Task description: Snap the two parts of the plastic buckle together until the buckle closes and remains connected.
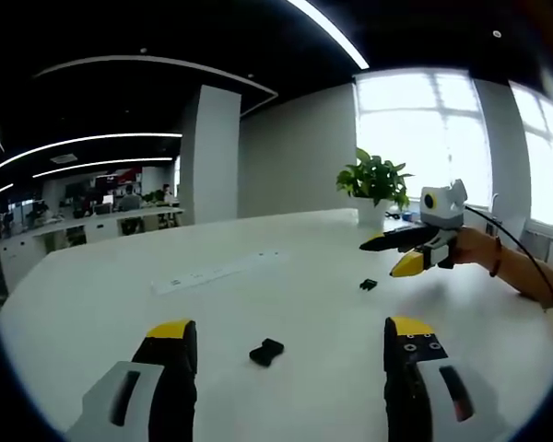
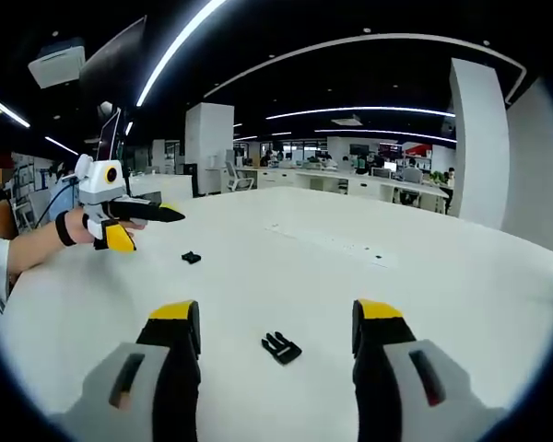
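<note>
Left hand-held gripper (image 1: 293, 341) wide open, empty, above buckle part (image 1: 266, 351).

My grippers (image 1: 290, 354) have black jaws, yellow tips and grey-white bodies. A black cable (image 1: 535, 267) trails from the right one; dark bands (image 2: 65, 227) circle both my wrists.

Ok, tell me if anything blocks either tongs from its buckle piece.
Nothing visible does. Bare white table lies between the left tongs and the near buckle piece, and between the right tongs and the pronged buckle piece.
</note>
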A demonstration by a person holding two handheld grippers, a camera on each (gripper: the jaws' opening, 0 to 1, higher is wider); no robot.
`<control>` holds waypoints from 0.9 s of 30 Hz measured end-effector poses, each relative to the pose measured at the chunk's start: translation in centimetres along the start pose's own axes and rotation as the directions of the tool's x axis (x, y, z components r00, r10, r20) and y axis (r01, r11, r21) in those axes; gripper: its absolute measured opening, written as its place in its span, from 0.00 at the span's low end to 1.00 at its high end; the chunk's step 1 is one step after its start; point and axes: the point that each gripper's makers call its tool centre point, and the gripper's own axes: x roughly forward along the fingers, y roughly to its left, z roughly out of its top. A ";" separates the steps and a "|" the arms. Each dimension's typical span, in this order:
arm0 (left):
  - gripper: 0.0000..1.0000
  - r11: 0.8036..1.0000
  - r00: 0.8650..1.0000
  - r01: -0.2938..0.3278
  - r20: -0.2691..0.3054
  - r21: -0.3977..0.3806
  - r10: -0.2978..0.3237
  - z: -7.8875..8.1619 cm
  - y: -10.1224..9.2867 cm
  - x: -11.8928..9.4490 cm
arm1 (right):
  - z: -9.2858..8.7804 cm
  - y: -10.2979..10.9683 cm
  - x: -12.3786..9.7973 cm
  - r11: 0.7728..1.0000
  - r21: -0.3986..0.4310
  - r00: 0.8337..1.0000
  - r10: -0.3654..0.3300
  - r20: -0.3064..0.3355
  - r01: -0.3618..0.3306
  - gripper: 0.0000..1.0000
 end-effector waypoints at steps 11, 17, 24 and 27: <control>0.83 1.000 1.000 -0.013 -0.027 0.007 0.013 -0.9 0.4 0.1 | -0.8 -0.2 0.2 1.000 -0.009 1.000 0.009 -0.026 -0.009 0.66; 0.81 1.000 1.000 -0.028 -0.012 0.010 0.029 -0.8 0.8 0.0 | -1.3 -0.3 0.3 1.000 -0.013 0.999 0.006 -0.041 -0.007 0.65; 0.81 0.999 0.999 -0.038 -0.023 0.000 0.038 -1.2 1.4 0.0 | -1.9 -0.3 0.4 1.000 -0.013 0.998 0.008 -0.059 -0.009 0.65; 0.81 0.999 0.999 -0.041 -0.025 -0.003 0.041 -1.3 1.6 0.1 | -2.2 -0.4 0.4 1.000 -0.013 0.998 0.009 -0.069 -0.010 0.65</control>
